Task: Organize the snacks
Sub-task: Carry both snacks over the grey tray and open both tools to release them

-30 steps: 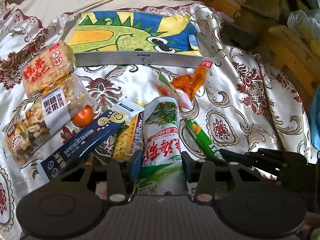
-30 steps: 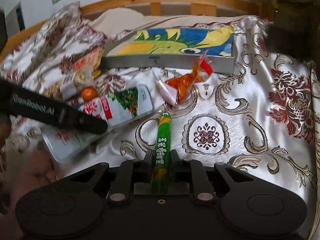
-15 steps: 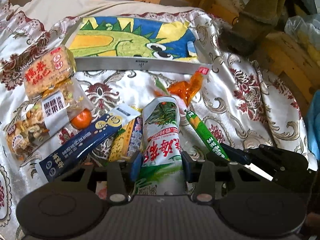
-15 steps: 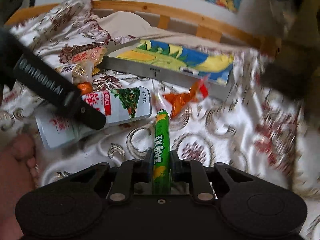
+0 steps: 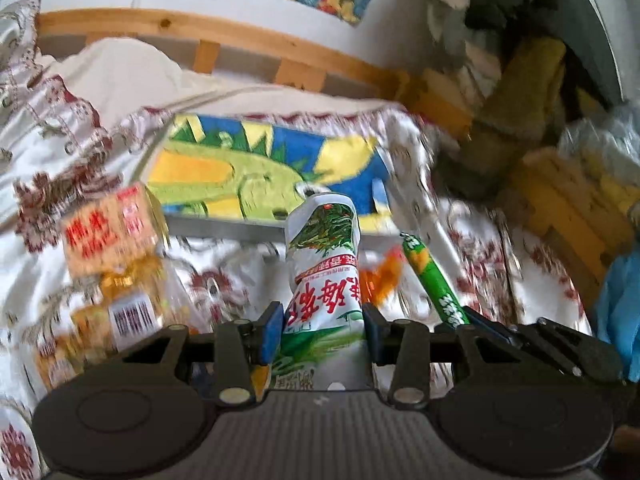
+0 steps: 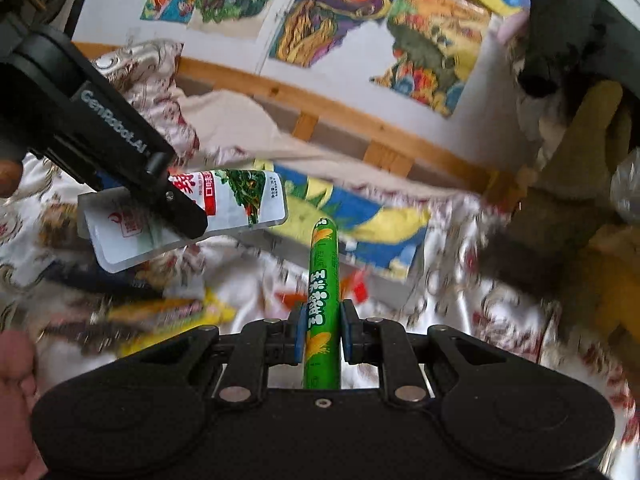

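Right wrist, green sausage stick (image 6: 322, 300) pinched between claw (image 6: 320, 334) pads

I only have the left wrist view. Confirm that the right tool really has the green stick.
Observer: Confirmed. The right wrist view shows the right tool with both blue pads pressed on the green corn-printed sausage stick.
Operator: Report the white pouch from that side.
Observer: The white foil pouch with red lettering hangs flat in the left tool, clear of the patterned satin cloth.
Operator: Say what lies beneath it.
Observer: Blurred yellow snack packets lie on the cloth below the pouch, with a dark blue stick pack beside them.
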`<state>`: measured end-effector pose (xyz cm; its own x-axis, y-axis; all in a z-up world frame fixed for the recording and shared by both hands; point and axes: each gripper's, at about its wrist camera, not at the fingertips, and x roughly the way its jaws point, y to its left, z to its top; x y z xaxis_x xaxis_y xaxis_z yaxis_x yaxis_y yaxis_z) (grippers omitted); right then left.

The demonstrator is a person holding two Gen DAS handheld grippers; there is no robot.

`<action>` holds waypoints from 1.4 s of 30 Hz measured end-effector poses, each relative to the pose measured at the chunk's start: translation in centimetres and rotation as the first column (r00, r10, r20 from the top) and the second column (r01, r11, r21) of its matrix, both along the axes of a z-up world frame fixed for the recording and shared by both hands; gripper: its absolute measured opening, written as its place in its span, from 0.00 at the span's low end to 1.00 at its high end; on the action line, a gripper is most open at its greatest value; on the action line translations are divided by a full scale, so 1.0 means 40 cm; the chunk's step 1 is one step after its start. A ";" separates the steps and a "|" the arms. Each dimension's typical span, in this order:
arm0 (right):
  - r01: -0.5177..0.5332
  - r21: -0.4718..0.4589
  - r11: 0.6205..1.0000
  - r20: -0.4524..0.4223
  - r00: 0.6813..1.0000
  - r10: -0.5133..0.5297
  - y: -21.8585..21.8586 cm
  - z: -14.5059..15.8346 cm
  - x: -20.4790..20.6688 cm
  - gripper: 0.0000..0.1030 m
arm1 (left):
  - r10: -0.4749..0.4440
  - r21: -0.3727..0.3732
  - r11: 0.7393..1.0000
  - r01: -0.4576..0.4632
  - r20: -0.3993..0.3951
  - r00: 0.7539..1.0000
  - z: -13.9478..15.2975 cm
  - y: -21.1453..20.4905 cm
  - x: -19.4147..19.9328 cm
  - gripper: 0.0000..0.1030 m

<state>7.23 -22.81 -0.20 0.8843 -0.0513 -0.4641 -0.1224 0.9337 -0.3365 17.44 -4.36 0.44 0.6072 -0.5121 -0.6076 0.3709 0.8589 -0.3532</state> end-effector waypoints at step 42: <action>0.051 0.111 0.993 -0.281 0.960 -0.017 -0.067 -0.118 0.654 0.20 | 0.147 0.130 0.981 -0.142 -0.035 0.988 -0.152 -0.117 0.478 0.67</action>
